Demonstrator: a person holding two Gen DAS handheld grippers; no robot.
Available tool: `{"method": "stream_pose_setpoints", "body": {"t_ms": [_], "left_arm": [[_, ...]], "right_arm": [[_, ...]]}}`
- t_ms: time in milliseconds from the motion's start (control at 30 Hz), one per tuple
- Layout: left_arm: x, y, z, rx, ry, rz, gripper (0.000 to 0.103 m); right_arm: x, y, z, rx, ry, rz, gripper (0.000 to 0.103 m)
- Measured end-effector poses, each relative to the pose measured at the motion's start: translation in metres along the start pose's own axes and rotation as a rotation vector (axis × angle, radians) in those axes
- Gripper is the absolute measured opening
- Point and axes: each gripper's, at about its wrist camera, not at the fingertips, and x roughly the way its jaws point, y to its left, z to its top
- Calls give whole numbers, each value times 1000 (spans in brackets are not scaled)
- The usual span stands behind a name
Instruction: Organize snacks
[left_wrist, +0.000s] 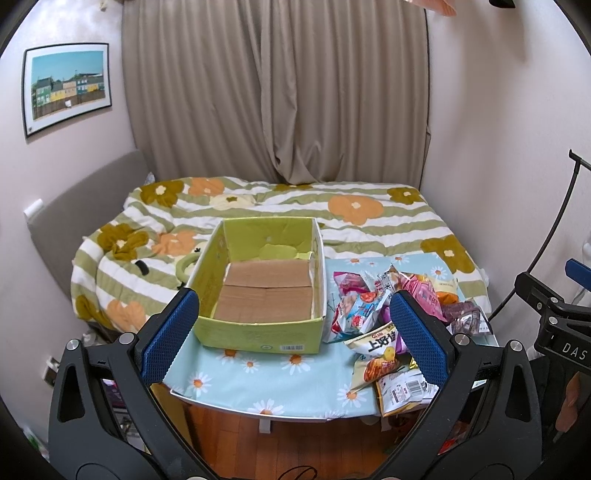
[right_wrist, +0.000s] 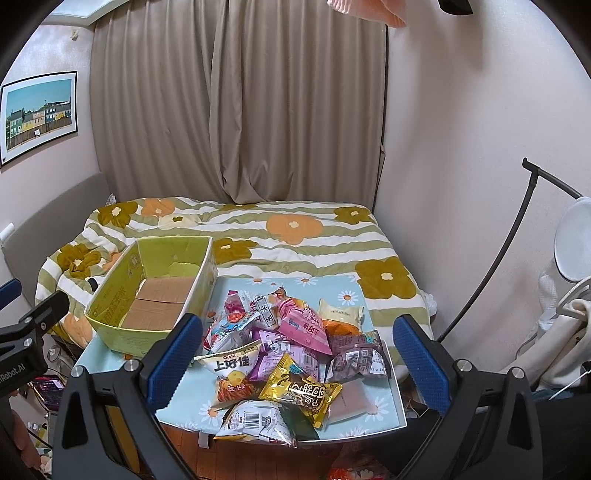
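- The left gripper (left_wrist: 295, 332) hung above the near edge of the small table (left_wrist: 258, 369), its blue-padded fingers (left_wrist: 170, 334) spread wide with nothing between them.
- The right gripper (right_wrist: 297, 354) was likewise agape and empty, hovering before the snack pile (right_wrist: 288, 350).
- The green cardboard box (left_wrist: 258, 336) stood on the table's left part, open side up, its long axis running away from the cameras toward the bed (left_wrist: 369, 221); only brown cardboard flaps showed on its floor.
- The snacks lay heaped on the table's right part, just beside the box, overlapping one another.
- A white Oishi packet (right_wrist: 232, 365) lay at the pile's near left, beside a yellow packet (right_wrist: 299, 395) angled across the front.
- A pink packet (right_wrist: 304, 328) sat mid-pile, its long axis slanting down to the right.
- A white packet (right_wrist: 255, 421) overhung the table's near edge.
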Motion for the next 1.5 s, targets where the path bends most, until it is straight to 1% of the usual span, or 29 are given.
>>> {"method": "stream_pose_setpoints", "body": {"t_ms": [667, 800, 867, 967, 1100, 1267, 1367, 1500], "left_arm": [[0, 0, 1, -1, 3, -2, 103], [4, -1, 0, -1, 26, -21, 103], [8, -1, 0, 0, 46, -43, 103], [25, -3, -4, 8, 91, -78, 103], [52, -7, -15, 29, 149, -145, 103], [97, -24, -39, 32, 263, -202, 103], [124, -35, -50, 17, 321, -229, 103], [157, -55, -67, 18, 381, -229, 103]], "right_arm": [[1, -1, 2, -1, 4, 2, 103], [1, -1, 1, -2, 7, 0, 103], [1, -3, 0, -3, 13, 2, 103], [4, -10, -3, -1, 32, -5, 103], [17, -26, -15, 27, 82, 0, 103], [45, -47, -36, 37, 145, -7, 103], [66, -58, -47, 23, 188, 29, 103], [105, -67, -65, -37, 247, 92, 103]]}}
